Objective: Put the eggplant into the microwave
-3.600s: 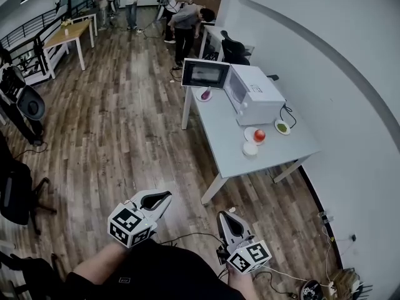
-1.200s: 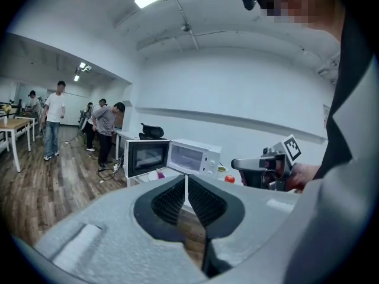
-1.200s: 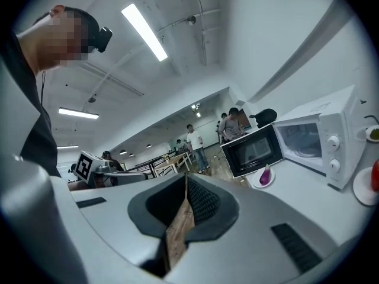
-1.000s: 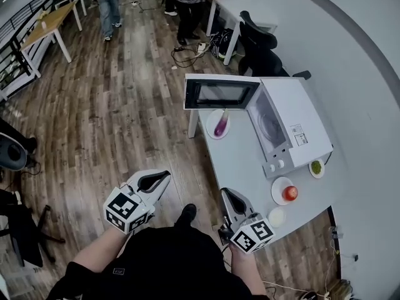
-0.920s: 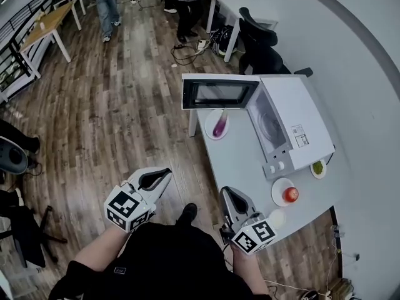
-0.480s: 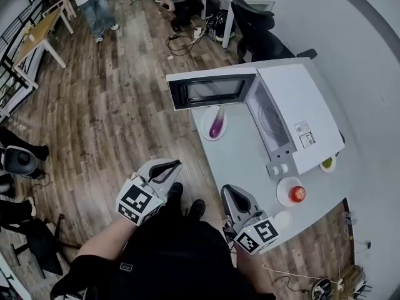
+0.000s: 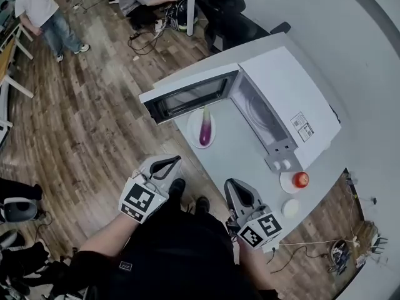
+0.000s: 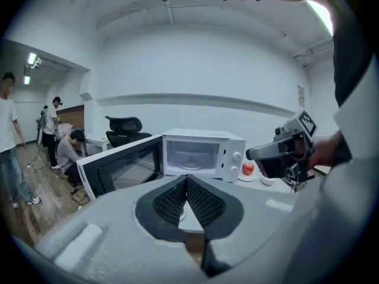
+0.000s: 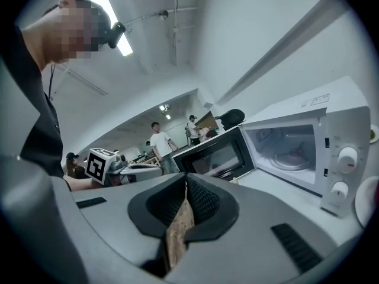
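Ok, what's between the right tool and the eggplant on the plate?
Only bare tabletop, by the head view. The right tool hangs at the table's near edge; the eggplant lies on its plate further in.

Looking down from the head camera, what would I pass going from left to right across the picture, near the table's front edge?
From the left: left tongs → eggplant → right tongs → red fruit. The microwave spans most of that width, so it has no clear place in the order.
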A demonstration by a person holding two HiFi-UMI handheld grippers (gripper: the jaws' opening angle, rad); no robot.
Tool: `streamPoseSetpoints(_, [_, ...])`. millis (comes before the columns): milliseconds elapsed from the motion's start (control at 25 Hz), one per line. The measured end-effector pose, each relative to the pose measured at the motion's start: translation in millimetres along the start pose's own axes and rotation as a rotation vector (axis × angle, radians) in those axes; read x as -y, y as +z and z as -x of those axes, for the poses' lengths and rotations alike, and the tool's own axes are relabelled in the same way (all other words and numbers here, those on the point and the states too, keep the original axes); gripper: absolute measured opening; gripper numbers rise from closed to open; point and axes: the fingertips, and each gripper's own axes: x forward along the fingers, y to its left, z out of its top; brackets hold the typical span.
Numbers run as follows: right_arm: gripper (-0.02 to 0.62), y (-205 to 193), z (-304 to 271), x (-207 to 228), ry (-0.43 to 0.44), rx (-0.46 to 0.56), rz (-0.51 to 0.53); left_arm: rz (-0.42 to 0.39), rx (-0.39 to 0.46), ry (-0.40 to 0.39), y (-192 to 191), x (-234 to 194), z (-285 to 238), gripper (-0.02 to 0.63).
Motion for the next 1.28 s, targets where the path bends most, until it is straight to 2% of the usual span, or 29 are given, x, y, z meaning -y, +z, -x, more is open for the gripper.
streamPoseSetpoints(240, [0.018,-4,-18,11,-0.124,0.022,-0.03,-0.059,-0.049,-0.106,-23,-33,-33,0.009])
streamPoseSetpoints(480, [0.018,-19,-16,21,-0.155,0.021,-0.057,-0.159,-0.149,-0.141,-51,-27,-61,0.009])
streamPoseSetpoints(760, [0.018,-44,-17,46,-0.171,0.022,-0.08,-0.387,-0.221,-0.126,-81,-32,-99,0.011])
streamPoseSetpoints(1200, [0.018,-87,-26,76,-0.164,0.002,-0.119,-0.719,-0.319,-0.17,-156,-38,-146,0.015])
streamPoseSetpoints(1280, [0.018,-91,-28,81,-0.161,0.0,-0.122,-0.758,-0.359,-0.177,-171,-44,-155,0.063])
